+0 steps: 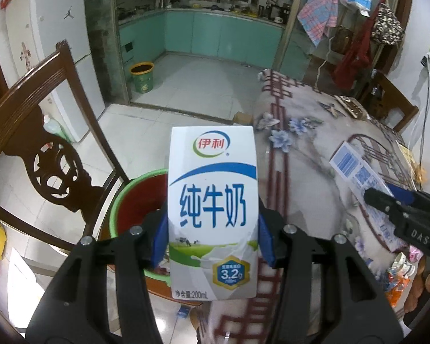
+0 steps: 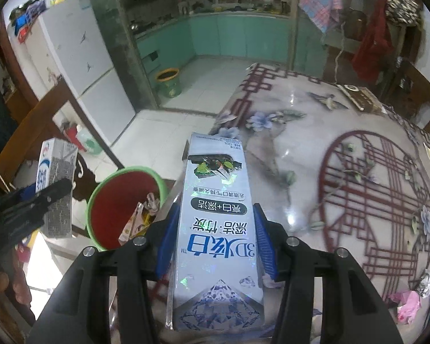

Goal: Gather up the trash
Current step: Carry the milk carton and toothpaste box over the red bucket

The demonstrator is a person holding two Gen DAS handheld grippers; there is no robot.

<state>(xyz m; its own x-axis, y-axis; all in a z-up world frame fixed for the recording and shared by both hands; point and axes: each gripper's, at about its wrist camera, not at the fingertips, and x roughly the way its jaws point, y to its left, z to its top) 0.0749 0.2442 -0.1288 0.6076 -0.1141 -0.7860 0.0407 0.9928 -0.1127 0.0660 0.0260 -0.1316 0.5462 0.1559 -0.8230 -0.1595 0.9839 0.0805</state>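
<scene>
My left gripper (image 1: pixel 213 230) is shut on a white and blue milk carton (image 1: pixel 212 189), which stands upright between the blue pads. Just behind it, off the table's edge, a green-rimmed red bin (image 1: pixel 129 200) stands on the floor. My right gripper (image 2: pixel 215 238) is shut on a long silver toothpaste box (image 2: pixel 218 218) that points forward over the table edge. The bin (image 2: pixel 114 215) lies to its left with wrappers inside. Each view also catches the other gripper: the right gripper (image 1: pixel 387 203) with its box (image 1: pixel 355 172), the left gripper (image 2: pixel 53 193) with the carton (image 2: pixel 56 166).
A flower-patterned tablecloth (image 2: pixel 315 143) covers the table on the right. Pink and crumpled wrappers (image 2: pixel 407 305) lie at its near right, snack packets (image 1: pixel 398 275) too. A carved wooden chair (image 1: pixel 43 157) stands left of the bin. A second green bucket (image 1: pixel 142 77) sits in the kitchen doorway.
</scene>
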